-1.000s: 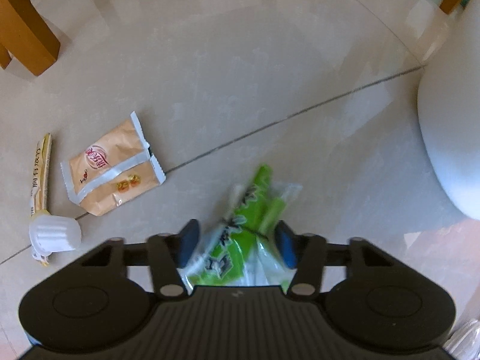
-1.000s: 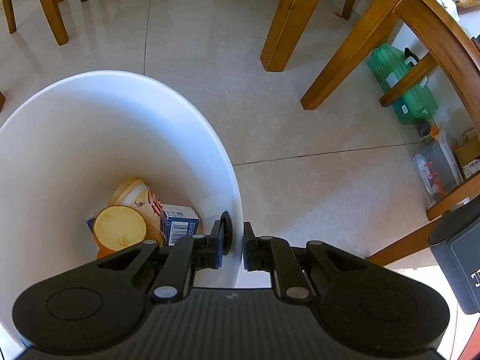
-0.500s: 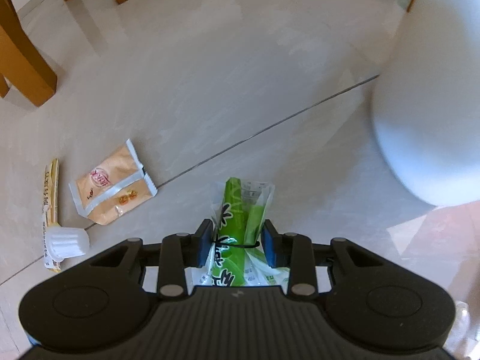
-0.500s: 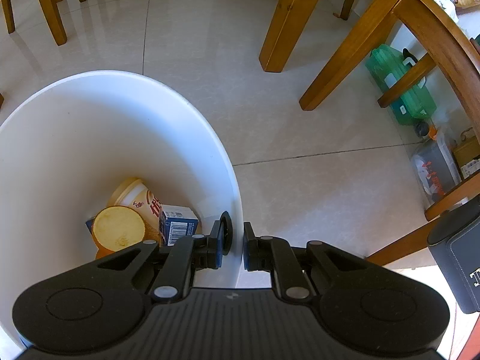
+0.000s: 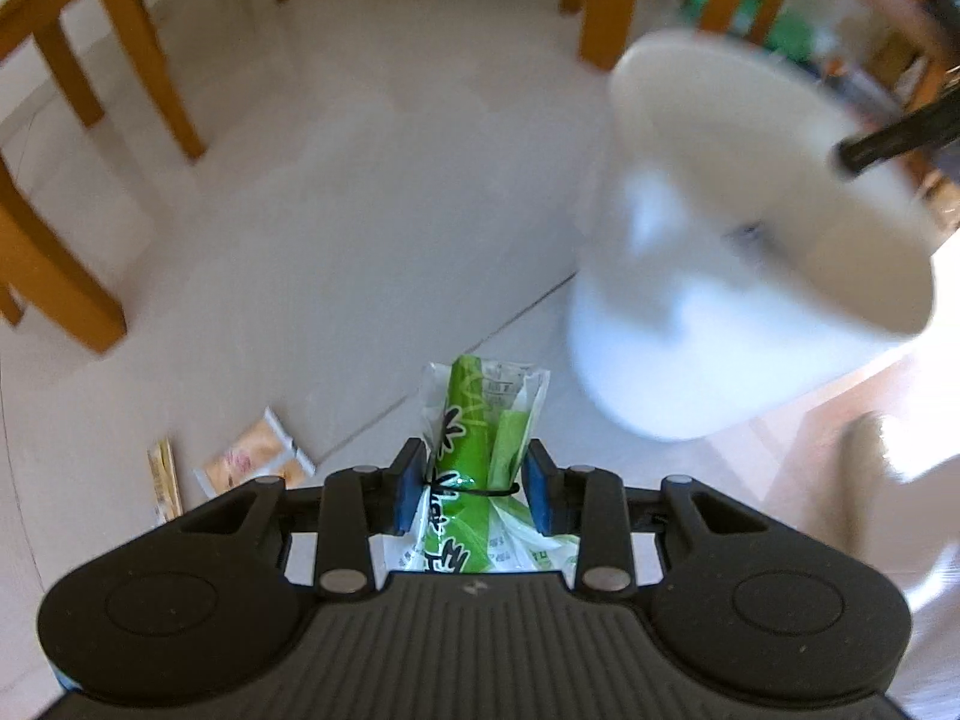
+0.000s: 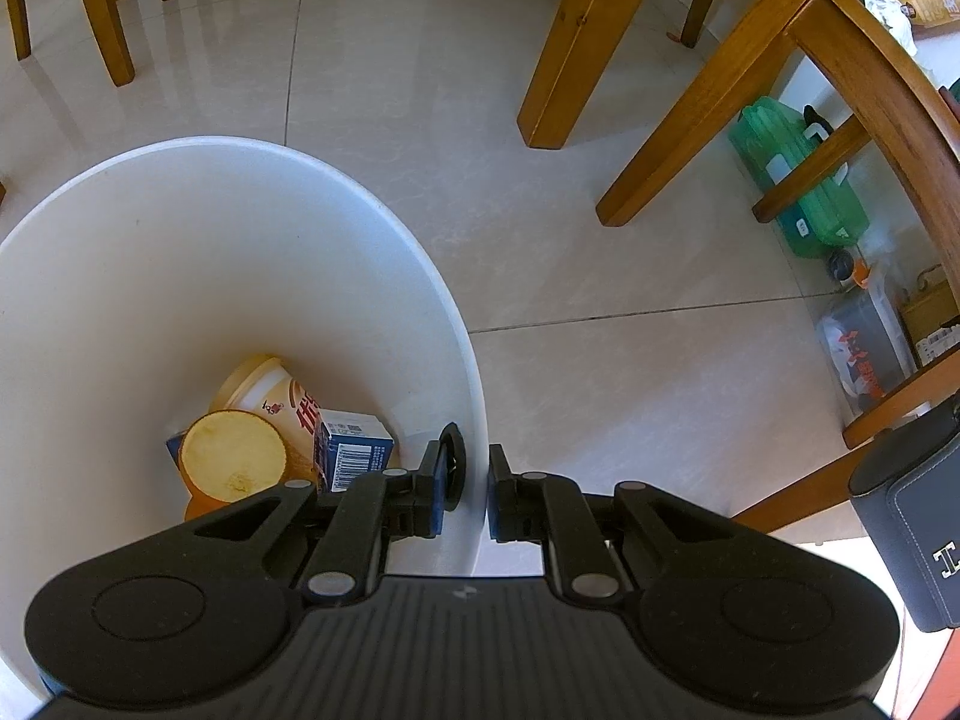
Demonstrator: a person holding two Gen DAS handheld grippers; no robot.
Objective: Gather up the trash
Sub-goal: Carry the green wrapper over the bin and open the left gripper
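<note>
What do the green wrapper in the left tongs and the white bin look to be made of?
Green wrapper: thin plastic film, glossy, by its crinkles, clear edges and printed face. White bin: most likely moulded plastic, smooth with a faint sheen and a thin, even rim; the look alone can't rule out another material.

The floor (image 6: pixel 600 252) is pale glossy tile with thin dark grout lines, and a white bin (image 6: pixel 252 192) stands on it among wooden legs (image 6: pixel 564 54) of a table and chairs. In the left wrist view an orange wrapper (image 5: pixel 255 459) and a narrow yellow packet (image 5: pixel 163 480) lie flat on the tiles just beside each other, well apart from the bin. Under the table, a green case (image 6: pixel 804 192) and a clear bag (image 6: pixel 864 354) sit on the floor
</note>
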